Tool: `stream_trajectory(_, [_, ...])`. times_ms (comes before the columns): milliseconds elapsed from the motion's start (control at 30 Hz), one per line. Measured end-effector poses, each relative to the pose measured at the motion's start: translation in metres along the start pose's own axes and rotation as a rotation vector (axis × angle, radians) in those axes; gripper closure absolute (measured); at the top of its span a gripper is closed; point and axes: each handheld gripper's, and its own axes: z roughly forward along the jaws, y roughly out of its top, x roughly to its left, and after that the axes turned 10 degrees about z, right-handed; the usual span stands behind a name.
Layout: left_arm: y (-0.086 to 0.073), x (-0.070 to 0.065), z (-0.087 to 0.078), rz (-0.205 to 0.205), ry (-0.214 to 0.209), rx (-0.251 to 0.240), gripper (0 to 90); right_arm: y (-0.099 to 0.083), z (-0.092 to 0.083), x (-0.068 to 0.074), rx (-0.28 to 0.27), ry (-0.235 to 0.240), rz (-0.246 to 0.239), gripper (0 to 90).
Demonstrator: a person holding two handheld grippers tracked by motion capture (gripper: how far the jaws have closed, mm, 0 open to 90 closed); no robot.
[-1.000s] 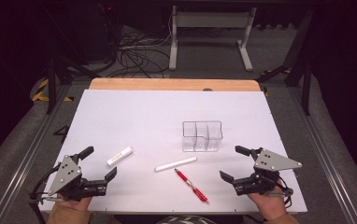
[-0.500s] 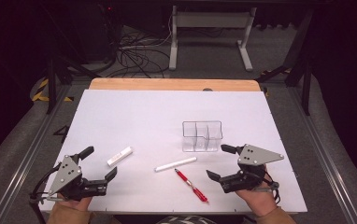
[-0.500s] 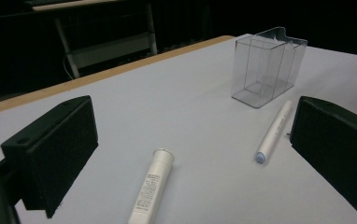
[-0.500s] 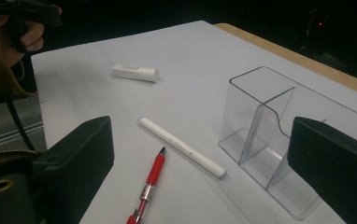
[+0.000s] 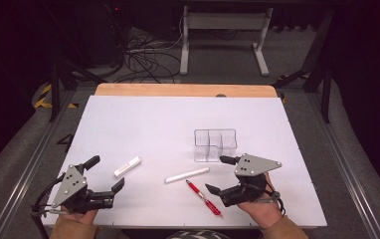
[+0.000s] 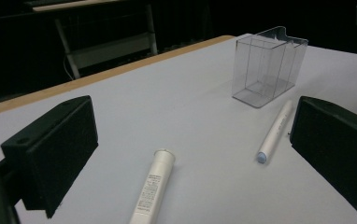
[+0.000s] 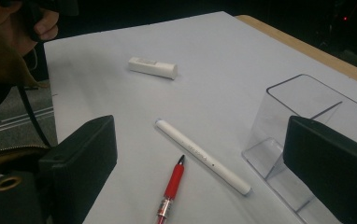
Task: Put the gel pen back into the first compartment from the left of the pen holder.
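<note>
Here, red pen (image 5: 204, 197) just beside open right claw (image 5: 221, 174), untouched

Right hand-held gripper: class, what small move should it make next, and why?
Probably ease the right hand-held gripper toward the red pen and lower over it. Its jaws, though just closing slightly, stand open and empty, and the pen lies loose between them, beside the white pen.

Left gripper (image 5: 104, 173) and right gripper (image 5: 220, 174), jaws wide apart, right's just narrowing, nothing gripped.
</note>
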Motion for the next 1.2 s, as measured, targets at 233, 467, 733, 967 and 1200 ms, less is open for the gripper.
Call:
stream_trajectory(233, [0.000,0.000,0.000,0.001,0.001,-0.002,1.7,0.005,0.011,0.004,0.039,0.008,-0.024,10.9])
stream_trajectory(467, [0.000,0.000,0.000,-0.001,0.000,0.000,1.7,0.009,0.021,0.007,0.068,0.019,-0.009,10.9])
stream_trajectory(733, [0.000,0.001,0.000,-0.001,-0.001,0.000,1.7,0.012,0.030,0.010,0.079,0.018,-0.016,10.9])
stream_trajectory(967, [0.000,0.000,0.001,-0.003,0.000,0.000,1.8,0.014,0.031,0.011,0.105,0.027,0.003,15.3])
stream_trajectory(1200, [0.000,0.000,0.001,-0.004,0.000,-0.001,1.8,0.015,0.032,0.013,0.172,0.014,0.034,19.3])
